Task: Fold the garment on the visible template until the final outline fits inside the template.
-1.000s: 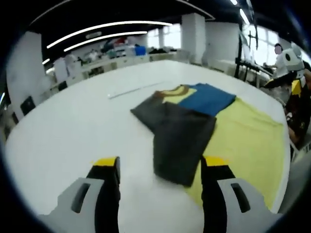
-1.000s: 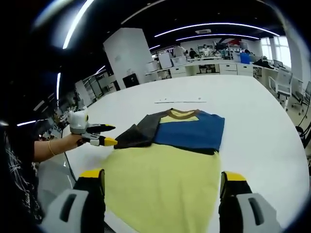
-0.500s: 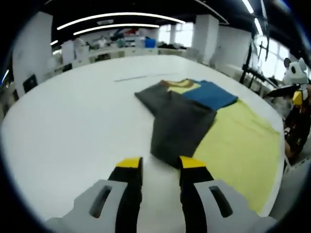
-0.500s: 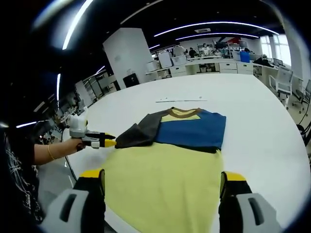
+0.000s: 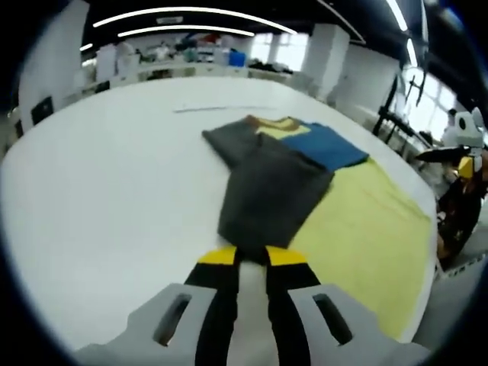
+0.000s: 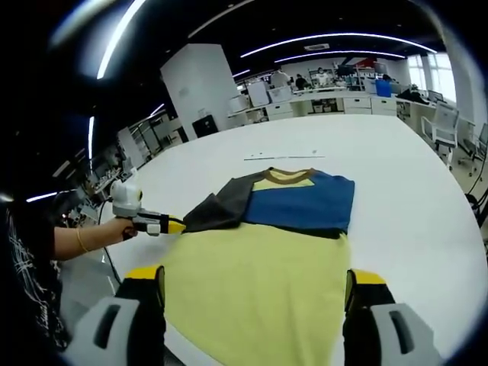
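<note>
Left claw (image 5: 250, 255), jaws nearly closed, pinches the grey sleeve (image 5: 267, 194) hem at lower centre. Right claw (image 6: 258, 280) gapes wide, holding nothing, over the garment (image 6: 263, 267) near the desk (image 6: 396, 191) edge; bare desk beyond.

A yellow, blue and dark grey garment (image 6: 282, 252) lies flat on the white table (image 6: 396, 175), its yellow lower part toward the near edge. The dark grey sleeve (image 5: 271, 194) is folded across the body toward the table's left edge.
</note>
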A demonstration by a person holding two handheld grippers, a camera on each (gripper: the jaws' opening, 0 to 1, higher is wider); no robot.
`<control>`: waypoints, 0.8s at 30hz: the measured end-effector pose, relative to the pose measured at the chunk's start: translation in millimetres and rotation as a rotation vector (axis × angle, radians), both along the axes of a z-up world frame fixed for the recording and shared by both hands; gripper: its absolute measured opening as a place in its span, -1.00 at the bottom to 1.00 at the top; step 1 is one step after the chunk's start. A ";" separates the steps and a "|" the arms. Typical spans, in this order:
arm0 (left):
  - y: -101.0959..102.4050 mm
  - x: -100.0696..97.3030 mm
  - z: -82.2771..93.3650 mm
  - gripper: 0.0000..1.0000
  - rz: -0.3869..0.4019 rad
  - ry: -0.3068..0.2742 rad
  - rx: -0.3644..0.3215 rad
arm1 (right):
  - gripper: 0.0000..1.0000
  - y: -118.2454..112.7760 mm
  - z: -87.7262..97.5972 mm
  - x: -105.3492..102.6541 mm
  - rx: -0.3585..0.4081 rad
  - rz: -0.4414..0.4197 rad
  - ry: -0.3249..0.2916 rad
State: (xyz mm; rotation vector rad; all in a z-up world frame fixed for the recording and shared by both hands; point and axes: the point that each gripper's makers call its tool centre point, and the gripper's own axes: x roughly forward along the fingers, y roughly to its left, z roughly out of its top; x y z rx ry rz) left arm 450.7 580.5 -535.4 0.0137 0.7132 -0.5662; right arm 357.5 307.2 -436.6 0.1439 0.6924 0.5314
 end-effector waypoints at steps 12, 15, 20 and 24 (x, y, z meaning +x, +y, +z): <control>-9.6 3.6 26.6 -1.00 -0.088 -0.146 0.098 | 0.97 1.6 -0.4 0.5 0.003 0.003 0.003; -14.2 3.6 34.5 -1.00 -0.099 -0.162 0.099 | 0.97 2.5 0.3 0.2 0.003 0.006 0.001; -22.9 7.0 49.9 -1.00 -0.124 -0.197 0.095 | 0.97 1.1 1.5 -0.7 0.002 0.004 -0.002; -34.7 13.6 65.6 -1.00 -0.138 -0.228 0.079 | 0.97 -0.2 2.6 -1.6 0.005 0.000 -0.004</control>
